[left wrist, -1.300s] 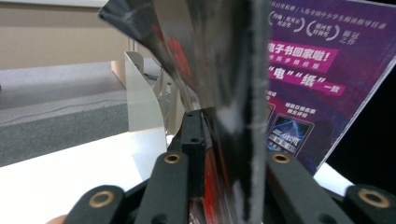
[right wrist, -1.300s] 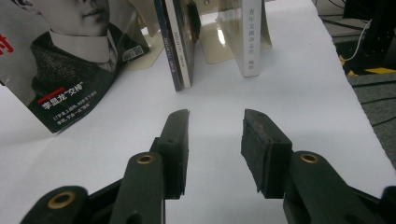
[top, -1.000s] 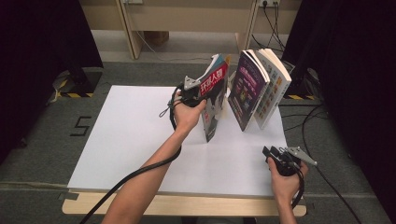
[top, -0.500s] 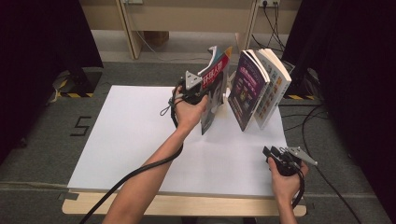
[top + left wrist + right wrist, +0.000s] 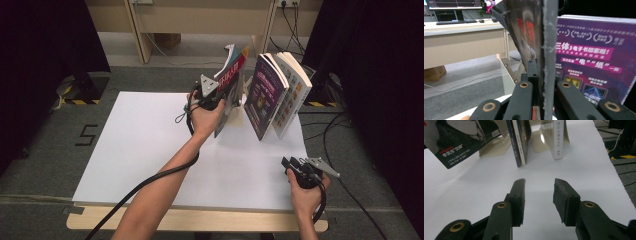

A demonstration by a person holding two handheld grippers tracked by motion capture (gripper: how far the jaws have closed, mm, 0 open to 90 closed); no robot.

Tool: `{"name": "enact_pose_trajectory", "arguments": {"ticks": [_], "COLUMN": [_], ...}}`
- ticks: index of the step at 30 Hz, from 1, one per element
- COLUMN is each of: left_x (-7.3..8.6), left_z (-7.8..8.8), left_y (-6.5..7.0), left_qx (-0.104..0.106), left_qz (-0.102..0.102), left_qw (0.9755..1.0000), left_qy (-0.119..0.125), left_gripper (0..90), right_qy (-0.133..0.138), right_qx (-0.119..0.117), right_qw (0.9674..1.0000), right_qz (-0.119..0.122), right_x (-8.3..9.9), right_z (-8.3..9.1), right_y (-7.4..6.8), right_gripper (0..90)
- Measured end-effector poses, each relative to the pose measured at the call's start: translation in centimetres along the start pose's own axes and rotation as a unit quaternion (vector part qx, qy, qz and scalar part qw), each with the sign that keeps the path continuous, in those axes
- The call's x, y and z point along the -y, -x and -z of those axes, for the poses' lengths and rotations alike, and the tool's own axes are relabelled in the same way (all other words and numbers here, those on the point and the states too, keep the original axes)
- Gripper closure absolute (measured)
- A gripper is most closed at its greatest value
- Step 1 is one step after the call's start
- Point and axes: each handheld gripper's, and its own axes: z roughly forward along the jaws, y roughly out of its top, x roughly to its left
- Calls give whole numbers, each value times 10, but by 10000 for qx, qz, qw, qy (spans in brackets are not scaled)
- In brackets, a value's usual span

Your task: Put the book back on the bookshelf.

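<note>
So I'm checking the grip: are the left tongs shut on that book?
Shut: the left tongs clamp the red-titled book edge, lifted, tilted.

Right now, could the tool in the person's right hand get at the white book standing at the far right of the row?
Probably yes. The right tool is open and holds nothing, and bare white table lies between it and the white book. The left tool is busy gripping another book off to the side.

A white surface [image 5: 150, 150] with a pale wooden front edge carries two books near its far right corner: a purple-covered book [image 5: 263, 97] leaning upright, and a white-spined book [image 5: 292, 95] just beside it, against beige bookends [image 5: 499, 147].
</note>
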Motion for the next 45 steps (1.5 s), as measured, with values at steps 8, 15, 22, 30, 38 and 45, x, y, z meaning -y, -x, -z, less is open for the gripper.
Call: {"name": "enact_pose_trajectory", "arguments": {"ticks": [8, 15, 22, 30, 38, 45], "left_x": [7, 12, 13, 7, 0, 0], "left_z": [-7, -9, -8, -6, -8, -10], "left_y": [-1, 0, -1, -5, -6, -7], "left_qx": [-44, -21, 18, 108, 264, 268], "left_qz": [4, 3, 49, 210, 417, 458], "left_qw": [10000, 10000, 9998, 9993, 9978, 9969], "left_qy": [22, -49, -199, -297, -439, -588], "left_gripper": [864, 860, 845, 779, 733, 759], "right_qy": [13, 29, 34, 0, -7, 4], "right_qx": [8, 12, 8, 2, -15, -7], "right_qw": [10000, 10000, 10000, 10000, 10000, 10000], "right_qz": [-31, -13, -36, -8, -32, -25], "right_x": [-1, -1, -1, -1, 0, 0], "right_z": [2, 2, 3, 2, 1, 1], "right_y": [2, 2, 2, 1, 1, 1], "right_gripper": [622, 622, 621, 620, 619, 619]}}
